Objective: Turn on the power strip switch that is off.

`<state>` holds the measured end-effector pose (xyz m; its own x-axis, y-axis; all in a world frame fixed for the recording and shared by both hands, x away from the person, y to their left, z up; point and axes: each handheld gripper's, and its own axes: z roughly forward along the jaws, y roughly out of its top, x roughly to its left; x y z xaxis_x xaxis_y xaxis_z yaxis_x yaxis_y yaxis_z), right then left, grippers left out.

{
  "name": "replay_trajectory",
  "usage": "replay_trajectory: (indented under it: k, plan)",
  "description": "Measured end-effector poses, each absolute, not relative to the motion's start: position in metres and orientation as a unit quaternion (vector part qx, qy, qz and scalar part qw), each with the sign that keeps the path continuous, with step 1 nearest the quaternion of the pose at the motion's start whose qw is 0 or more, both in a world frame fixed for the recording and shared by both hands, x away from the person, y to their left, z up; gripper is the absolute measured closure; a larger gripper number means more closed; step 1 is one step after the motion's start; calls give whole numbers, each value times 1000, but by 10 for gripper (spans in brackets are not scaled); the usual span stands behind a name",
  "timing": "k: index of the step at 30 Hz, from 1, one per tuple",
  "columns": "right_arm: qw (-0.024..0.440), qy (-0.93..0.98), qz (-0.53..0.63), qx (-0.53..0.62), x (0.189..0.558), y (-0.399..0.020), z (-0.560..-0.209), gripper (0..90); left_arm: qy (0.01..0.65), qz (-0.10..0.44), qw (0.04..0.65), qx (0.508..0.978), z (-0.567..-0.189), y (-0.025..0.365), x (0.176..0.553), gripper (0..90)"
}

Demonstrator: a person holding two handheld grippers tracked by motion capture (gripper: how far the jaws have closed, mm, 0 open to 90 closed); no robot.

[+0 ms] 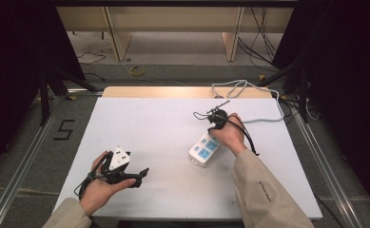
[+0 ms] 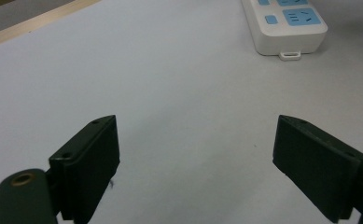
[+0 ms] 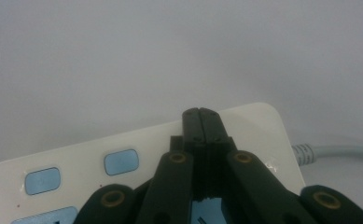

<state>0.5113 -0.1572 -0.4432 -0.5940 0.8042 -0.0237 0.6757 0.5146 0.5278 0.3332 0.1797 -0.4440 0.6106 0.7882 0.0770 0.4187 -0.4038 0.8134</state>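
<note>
The white plastic power strip with pale blue sockets and switches (image 1: 204, 149) lies flat on the white table top (image 1: 154, 137), right of the middle and turned at a slant, its grey cable (image 1: 263, 118) running off from its far end toward the back edge of the table. The right gripper (image 3: 201, 112) is over that far end: its two black jaws are pressed together with nothing between them, and their joined tips sit over the strip's top face close to the cable end, beside two small blue switches (image 3: 121, 161); whether the tips touch the plastic cannot be told. The left gripper (image 2: 195, 154) is well apart from the strip, near the table's front left, its jaws spread wide over bare table and aimed toward the strip's near end.
</note>
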Motion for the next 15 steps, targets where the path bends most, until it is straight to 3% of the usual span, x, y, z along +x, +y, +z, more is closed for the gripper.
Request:
replay_trajectory:
  k: [15]
  plan:
    - [141, 859, 253, 421, 510, -159, -444, 900, 376, 232, 395, 805, -444, 180, 334, 143]
